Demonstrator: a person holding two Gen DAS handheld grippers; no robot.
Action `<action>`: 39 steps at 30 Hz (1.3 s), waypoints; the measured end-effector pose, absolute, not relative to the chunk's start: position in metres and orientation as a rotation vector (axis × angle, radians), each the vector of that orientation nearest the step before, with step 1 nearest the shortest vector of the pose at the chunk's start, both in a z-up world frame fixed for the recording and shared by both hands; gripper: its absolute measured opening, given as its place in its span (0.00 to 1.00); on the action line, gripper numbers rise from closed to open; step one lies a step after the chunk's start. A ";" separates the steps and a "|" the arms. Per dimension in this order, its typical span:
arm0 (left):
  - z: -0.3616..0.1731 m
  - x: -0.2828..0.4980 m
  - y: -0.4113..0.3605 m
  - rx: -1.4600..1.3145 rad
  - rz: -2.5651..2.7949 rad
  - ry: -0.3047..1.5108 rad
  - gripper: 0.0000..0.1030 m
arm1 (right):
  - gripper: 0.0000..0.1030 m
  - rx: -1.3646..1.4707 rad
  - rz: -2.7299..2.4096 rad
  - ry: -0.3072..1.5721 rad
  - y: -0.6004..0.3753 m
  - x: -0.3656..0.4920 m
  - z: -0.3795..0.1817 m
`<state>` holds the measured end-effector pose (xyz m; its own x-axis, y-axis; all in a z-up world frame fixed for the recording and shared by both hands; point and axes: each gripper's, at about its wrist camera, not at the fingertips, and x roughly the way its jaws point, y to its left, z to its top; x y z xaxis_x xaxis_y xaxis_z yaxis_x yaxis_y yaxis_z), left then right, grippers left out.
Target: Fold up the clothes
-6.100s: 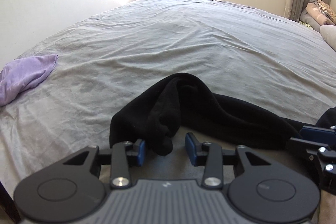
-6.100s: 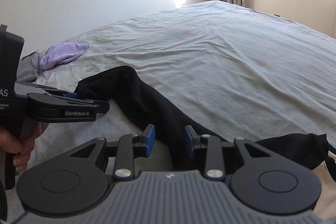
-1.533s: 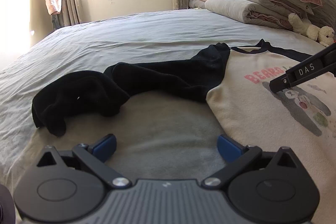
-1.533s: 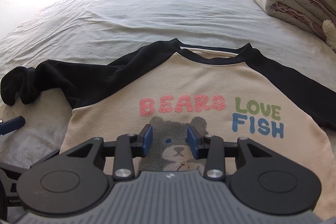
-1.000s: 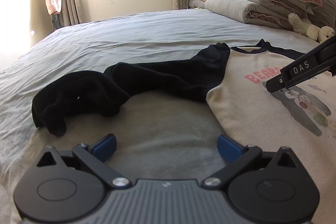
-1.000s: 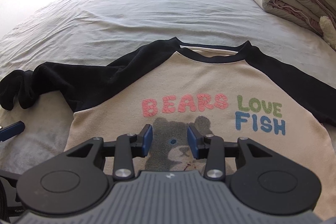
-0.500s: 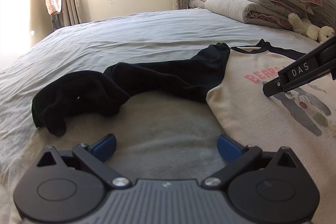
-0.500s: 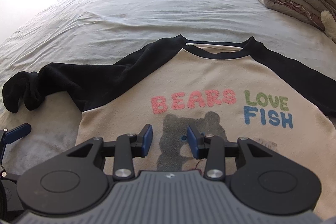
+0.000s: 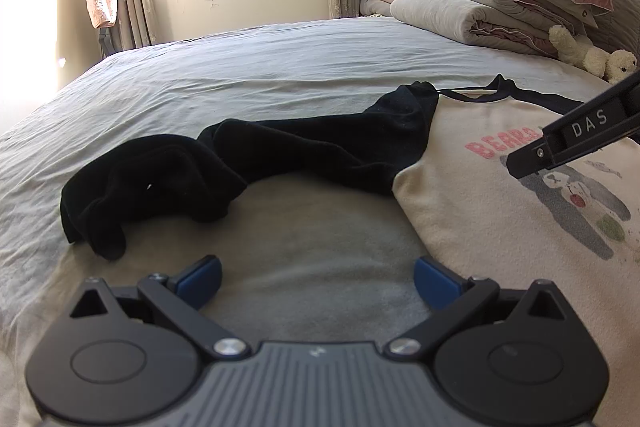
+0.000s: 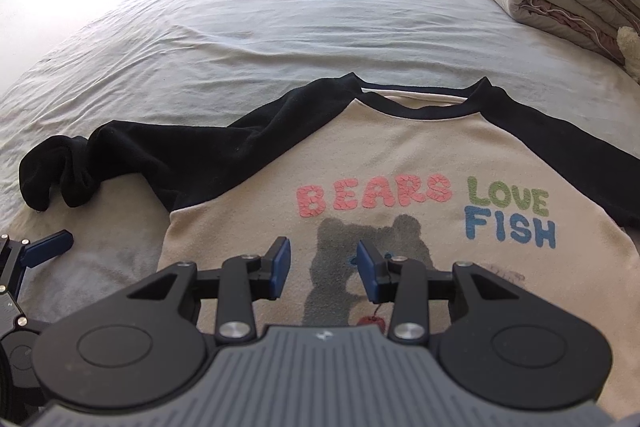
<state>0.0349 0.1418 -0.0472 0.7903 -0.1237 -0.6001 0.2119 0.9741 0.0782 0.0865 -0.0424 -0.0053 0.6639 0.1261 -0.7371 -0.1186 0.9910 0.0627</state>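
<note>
Raglan sweatshirt (image 10: 400,155) printed "BEARS LOVE FISH" above a bear, cream body, black sleeves, laid flat near the bed's (image 10: 280,19) front edge, left gripper (image 9: 316,277) spread wide, right gripper (image 10: 322,263) marked "DAS", jaws parted, nothing pinched.

A wide bed (image 10: 304,23) under a wrinkled grey sheet carries a cream shirt (image 10: 400,155) with black sleeves, spread flat. Beyond the shirt to the right, folded quilts (image 9: 472,11) are stacked, a plush toy (image 9: 588,57) beside them.
</note>
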 end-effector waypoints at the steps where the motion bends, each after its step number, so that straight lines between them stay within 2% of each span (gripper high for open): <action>1: -0.047 0.035 0.142 0.144 -0.181 0.635 1.00 | 0.40 0.010 0.143 0.832 -0.043 0.087 -0.005; 20: -0.045 0.036 0.141 0.155 -0.180 0.642 1.00 | 0.41 0.038 0.222 0.796 -0.046 0.092 0.011; 23: -0.037 0.041 0.148 0.133 -0.202 0.687 0.99 | 0.41 0.025 0.239 0.792 -0.047 0.095 0.013; 32: -0.004 0.050 0.200 -0.059 -0.099 0.693 0.99 | 0.41 0.009 0.286 0.795 -0.045 0.108 0.009; 39: 0.009 0.065 0.233 -0.251 -0.029 0.671 0.93 | 0.41 -0.034 0.336 0.793 -0.033 0.116 0.010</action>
<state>0.0649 0.2330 0.0091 0.7841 -0.1076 -0.6112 -0.0536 0.9694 -0.2394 0.1156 -0.0333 0.0105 0.6512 0.2834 -0.7040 -0.3085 0.9464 0.0956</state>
